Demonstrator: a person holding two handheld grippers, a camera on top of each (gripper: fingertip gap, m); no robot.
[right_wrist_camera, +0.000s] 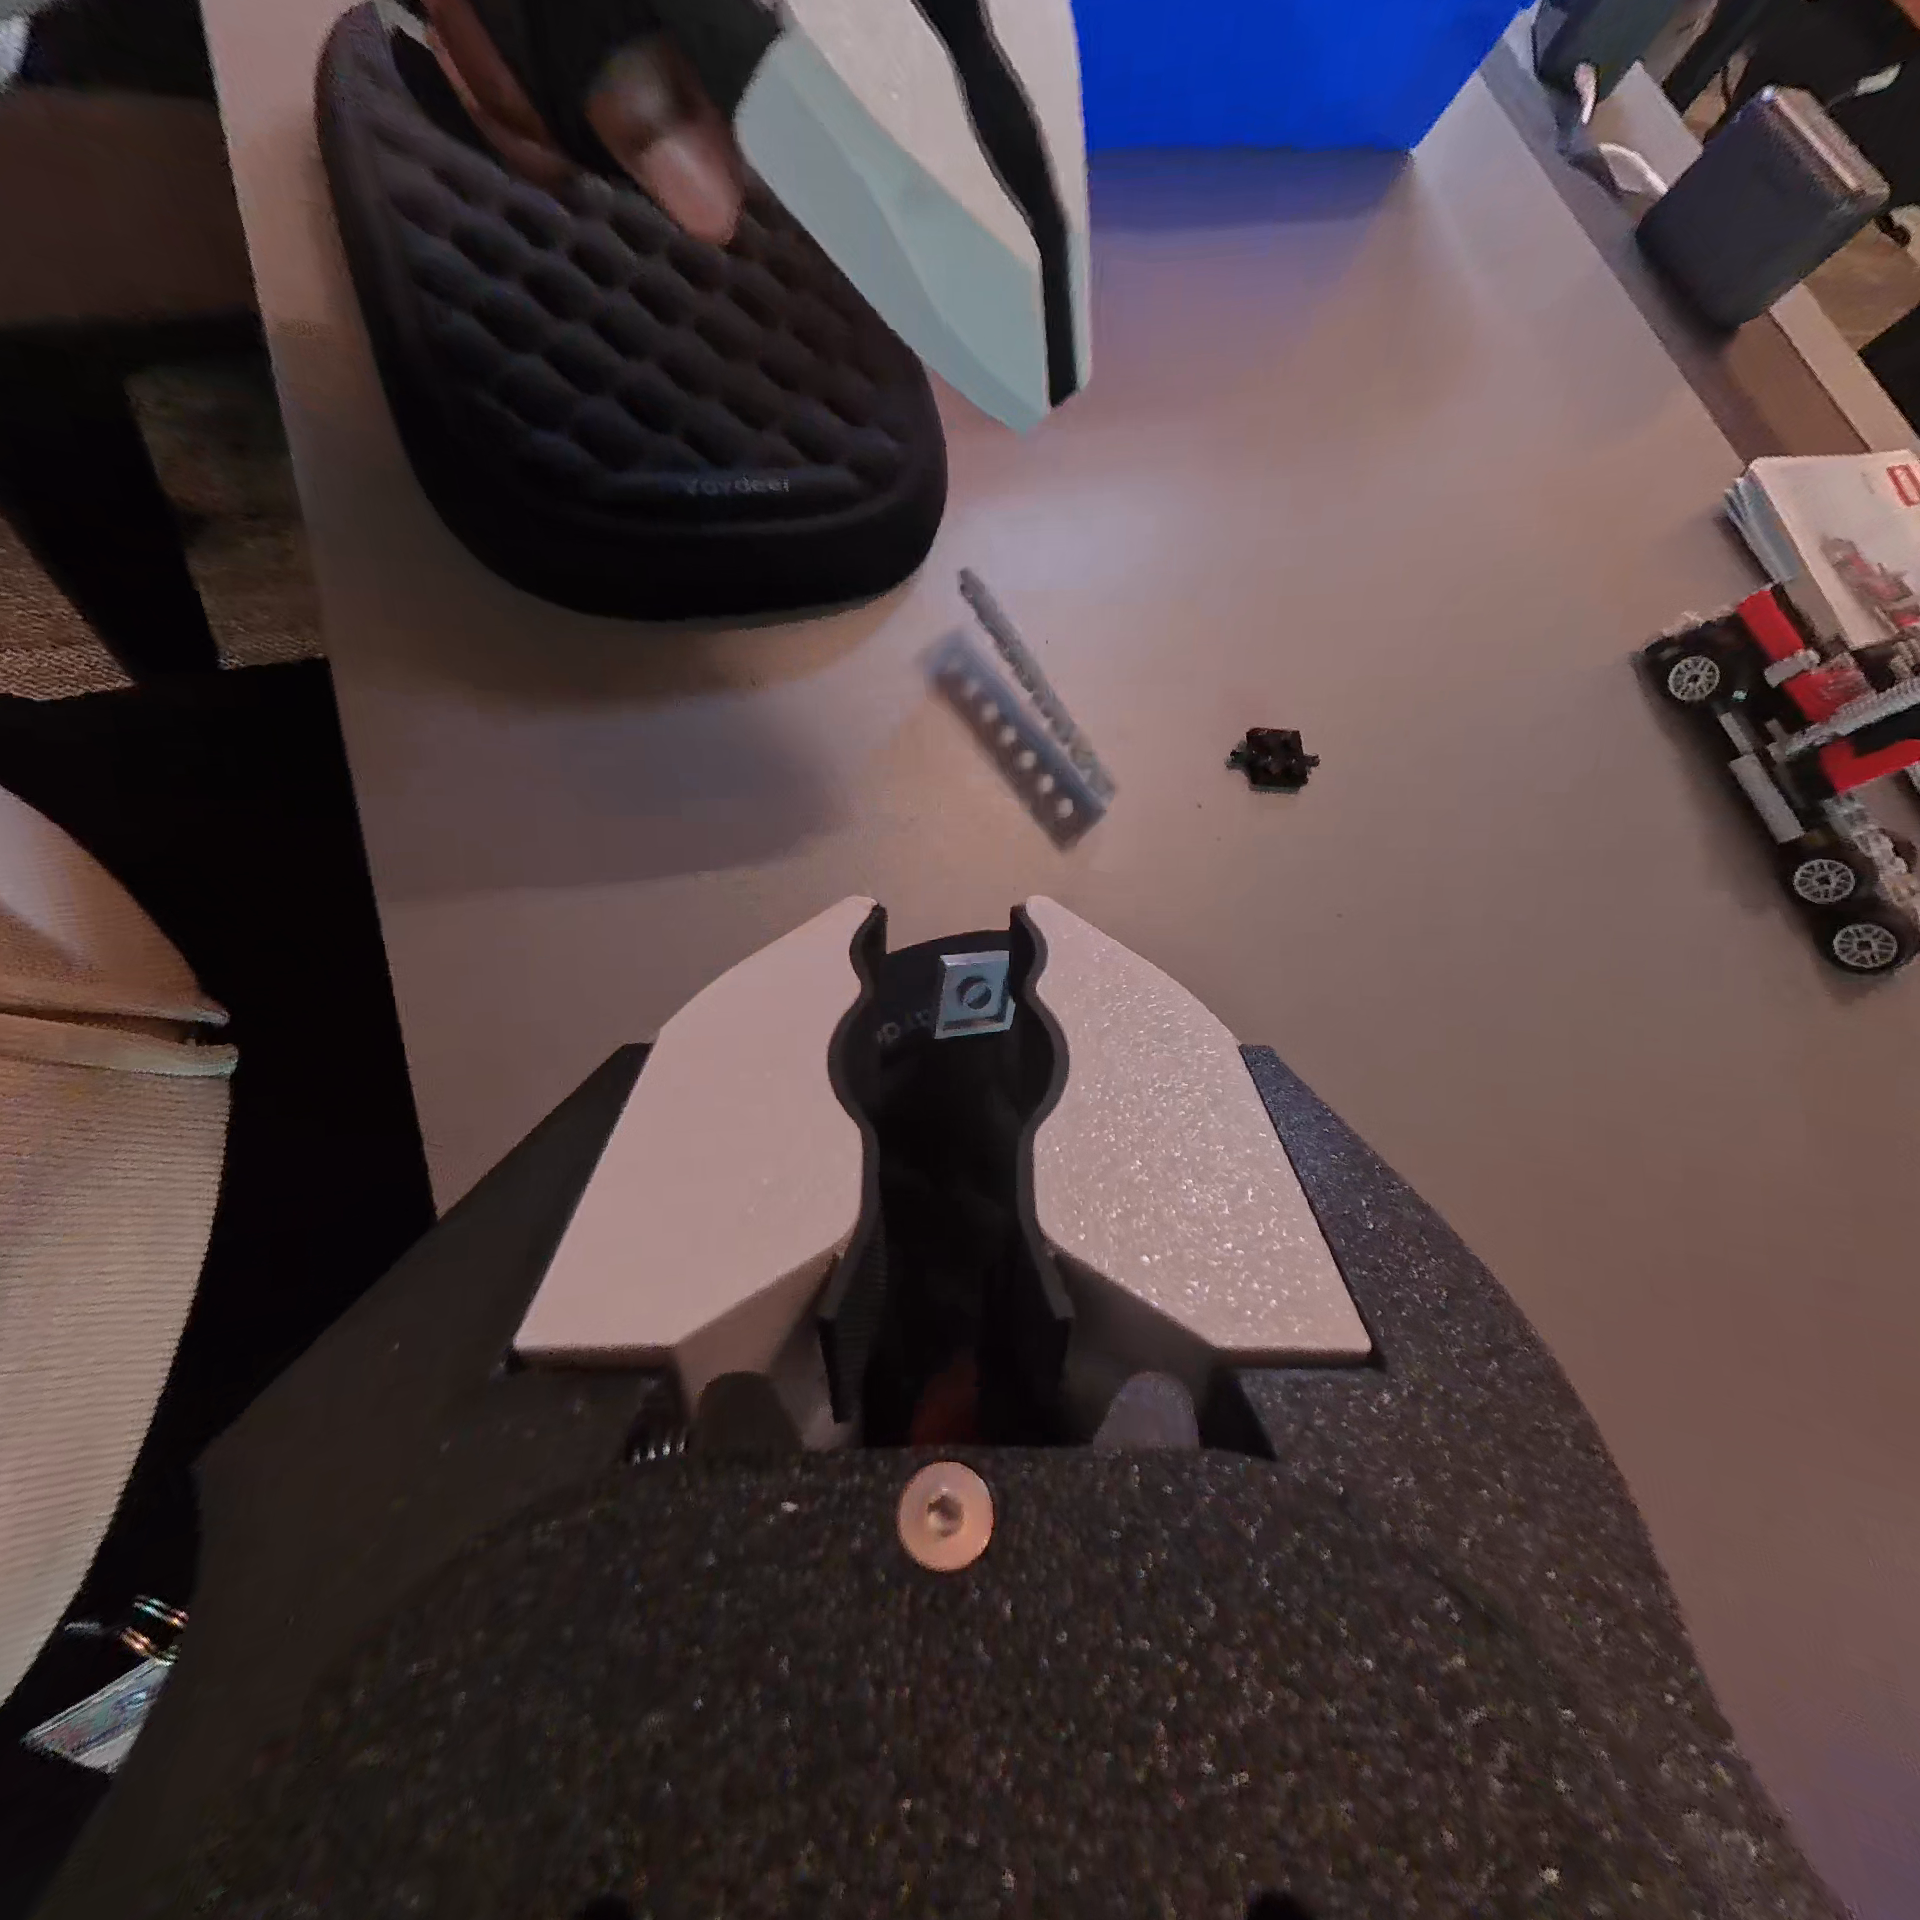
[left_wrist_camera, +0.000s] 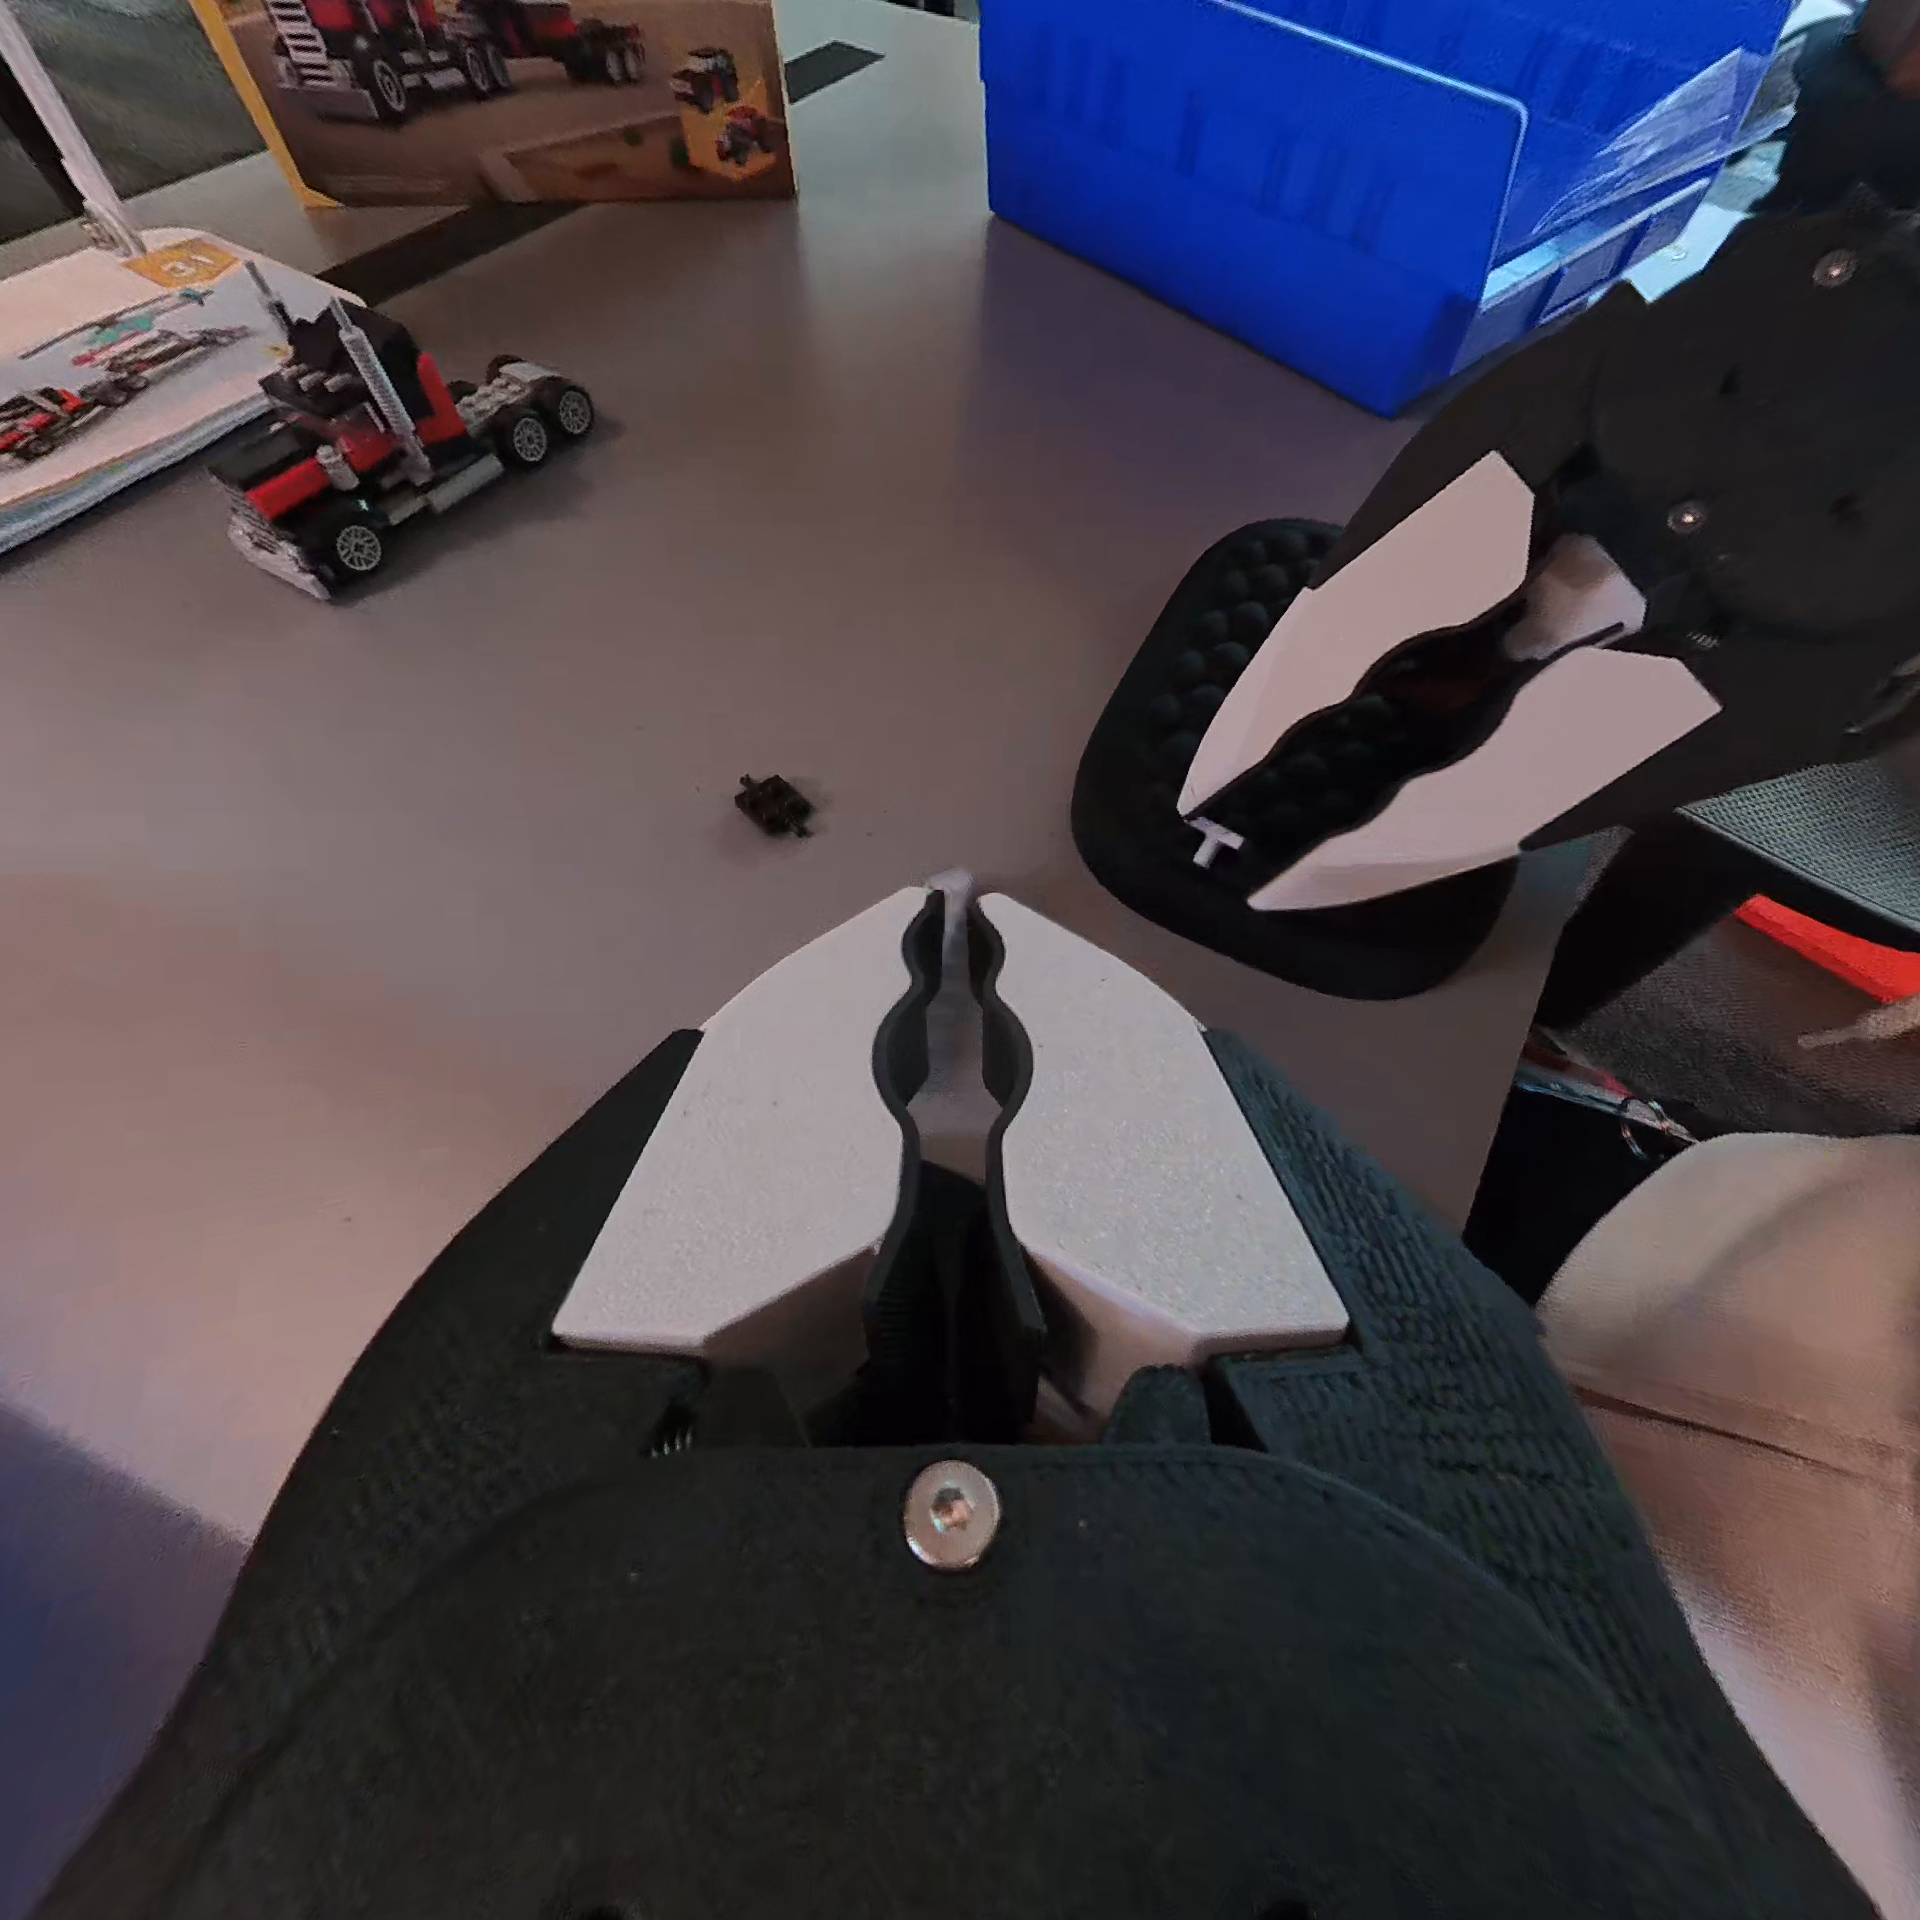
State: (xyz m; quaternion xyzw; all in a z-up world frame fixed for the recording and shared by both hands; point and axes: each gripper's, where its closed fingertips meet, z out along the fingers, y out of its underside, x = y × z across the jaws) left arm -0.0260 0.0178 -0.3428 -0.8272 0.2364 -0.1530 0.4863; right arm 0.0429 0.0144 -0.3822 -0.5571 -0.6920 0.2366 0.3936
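**Desk:** What are your tongs doing?

**Me:** My left gripper (left_wrist_camera: 951, 899) is nearly closed, clamped on a thin grey strip (left_wrist_camera: 948, 966) held edge-on, with its end poking just past the tips. My right gripper (right_wrist_camera: 951, 914) stands apart. A small grey square piece (right_wrist_camera: 971, 1000) sits between its fingers, against the right-hand one, with a gap on the other side, so I don't count it as gripped.

**Desk:** What is under the right one?

**Me:** A black quilted pad (right_wrist_camera: 623, 395) at the table (left_wrist_camera: 727, 623) edge. The left view shows the right gripper hanging over it.

**Desk:** And further out?

**Me:** A grey holed beam (right_wrist_camera: 1023, 727) shows between the pad and a small black piece (left_wrist_camera: 774, 805) lying alone on the table ahead of my left tips. I cannot tell whether the beam lies flat. Well beyond stands a red and black toy truck (left_wrist_camera: 395, 457), beside an open booklet (left_wrist_camera: 94, 384). A picture box (left_wrist_camera: 520, 94) and a blue bin (left_wrist_camera: 1247, 156) stand at the back.
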